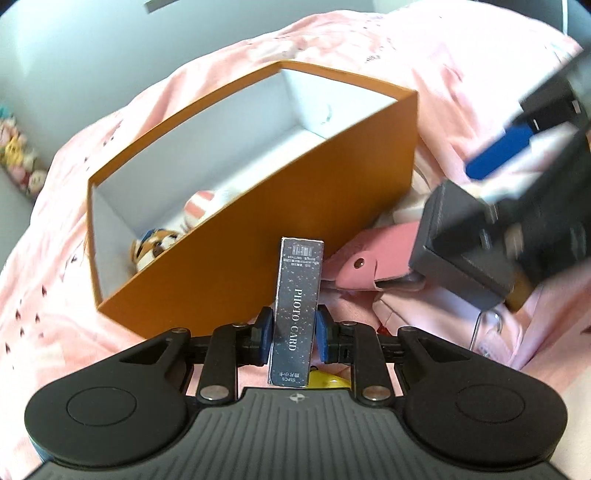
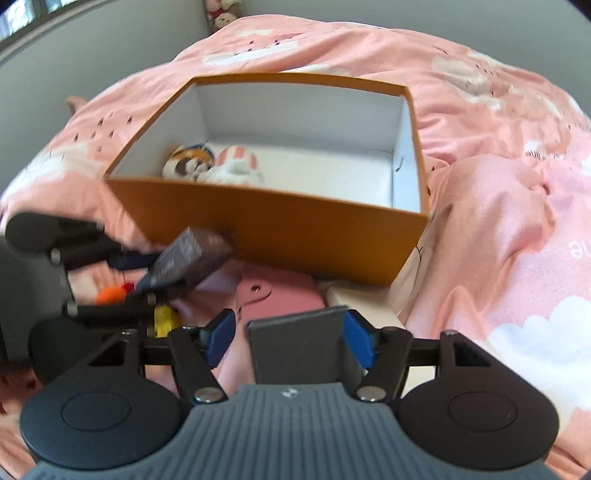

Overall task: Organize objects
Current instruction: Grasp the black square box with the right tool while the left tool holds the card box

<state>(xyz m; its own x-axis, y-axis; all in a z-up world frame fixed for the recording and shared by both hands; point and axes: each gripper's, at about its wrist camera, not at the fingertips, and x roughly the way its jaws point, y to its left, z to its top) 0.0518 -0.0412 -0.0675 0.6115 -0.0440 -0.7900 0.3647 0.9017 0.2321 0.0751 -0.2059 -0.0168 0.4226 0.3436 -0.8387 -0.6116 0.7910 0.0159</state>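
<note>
Left wrist: left gripper (image 1: 294,334) clamps photo-card box (image 1: 297,310)

Both views are brightly and evenly lit by soft daylight, with pale, slightly washed colours in the left wrist view and warmer, more saturated pinks in the right wrist view. The white inside of the orange box (image 1: 236,155) is light and free of hard glare; its walls throw only soft shadows. A window strip (image 2: 22,18) shows at the top left corner. Fisheye distortion bends the bed cover (image 2: 498,221) into a dome and darkens the frame corners. Motion blur smears the right hand-held gripper (image 1: 535,206) in the left wrist view and the left hand-held gripper (image 2: 122,273) in the right wrist view. The photo card box (image 1: 297,310) is sharp, its print readable.
</note>
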